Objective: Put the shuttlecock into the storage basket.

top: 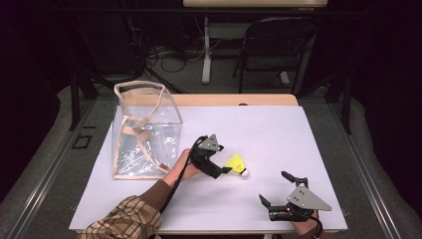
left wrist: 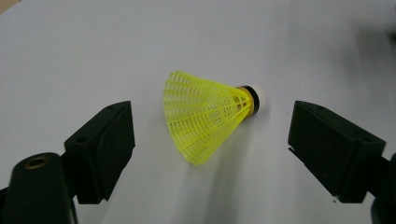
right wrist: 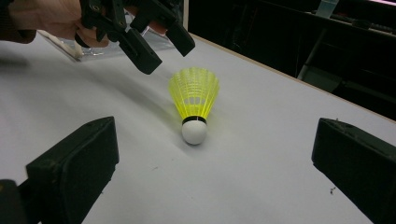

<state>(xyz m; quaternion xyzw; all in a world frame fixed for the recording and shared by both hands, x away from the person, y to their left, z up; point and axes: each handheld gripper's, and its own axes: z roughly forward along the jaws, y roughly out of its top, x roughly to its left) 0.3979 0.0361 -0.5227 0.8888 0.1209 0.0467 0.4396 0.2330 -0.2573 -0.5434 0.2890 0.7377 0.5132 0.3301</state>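
Note:
A yellow plastic shuttlecock (top: 237, 164) with a white cork tip lies on its side on the white table (top: 278, 124). My left gripper (top: 225, 160) hovers just left of it, tilted down over its skirt. In the left gripper view the shuttlecock (left wrist: 205, 114) lies between the wide-spread jaws of the left gripper (left wrist: 212, 116), and neither pad touches it. My right gripper (top: 273, 186) rests near the front right edge, open and holding nothing. In the right gripper view the shuttlecock (right wrist: 194, 100) points its cork toward the right gripper (right wrist: 215, 135), with the left gripper (right wrist: 168, 56) just above its skirt.
A clear plastic bag (top: 144, 129) with beige trim stands open at the table's left, behind the left hand. Beyond the far edge a folding chair (top: 273, 45) and a table leg stand on the floor among cables.

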